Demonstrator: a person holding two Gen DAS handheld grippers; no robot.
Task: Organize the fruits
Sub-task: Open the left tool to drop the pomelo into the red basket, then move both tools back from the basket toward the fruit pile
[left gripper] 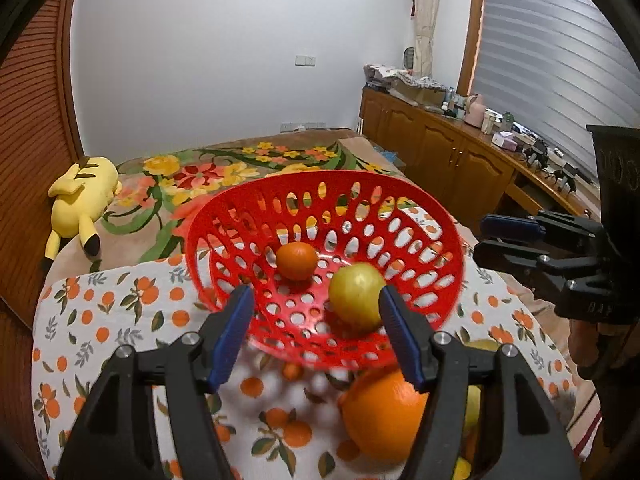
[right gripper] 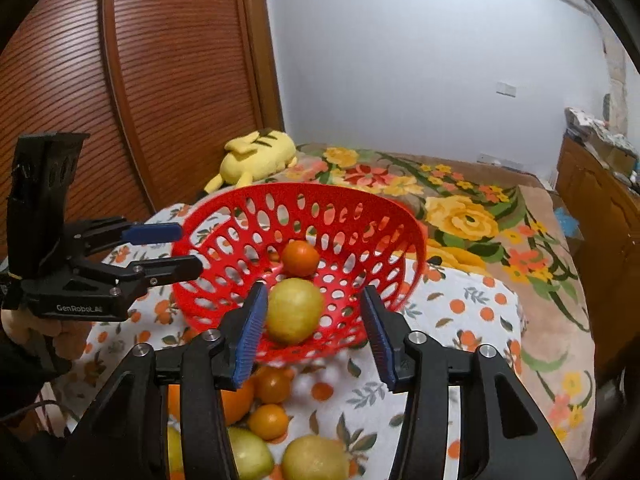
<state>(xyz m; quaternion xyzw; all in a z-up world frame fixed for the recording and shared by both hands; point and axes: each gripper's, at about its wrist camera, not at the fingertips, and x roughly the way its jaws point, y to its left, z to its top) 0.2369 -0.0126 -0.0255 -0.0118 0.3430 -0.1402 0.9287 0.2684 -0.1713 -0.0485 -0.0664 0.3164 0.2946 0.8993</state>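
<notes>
While the left tool (left gripper: 316, 332) hangs spread and empty above the bench (left gripper: 104, 320), its view shows the red basket (left gripper: 444, 216) tilted toward the camera, with a tangerine (left gripper: 297, 261) and a yellow fruit (left gripper: 356, 296) in its bowl. A big orange (left gripper: 380, 420) lies on the cloth just below the basket rim, beside the tool's right finger. It looks heavy, firm and smooth-skinned, so I judge a grip across its widest part would be safest, as it could roll. The right tool (left gripper: 480, 240) shows at the far side, beside the basket rim, its jaws parted and holding nothing. The basket is light, stiff plastic, full of holes, likely to skid or tip if nudged.

From the right wrist view, the right tool (right gripper: 316, 332) is likewise released, poised over the near rim of the basket (right gripper: 416, 240). Loose fruit sits near the bench's front edge: the orange (right gripper: 240, 400), two small tangerines (right gripper: 274, 384) (right gripper: 269, 420) and yellow fruits (right gripper: 316, 458) close together, some touching. That crowding leaves little room for fingers between them, so the outermost should go first. To the right the cloth is bare, with open room; the left tool (right gripper: 188, 250) is at the basket's left rim.
</notes>
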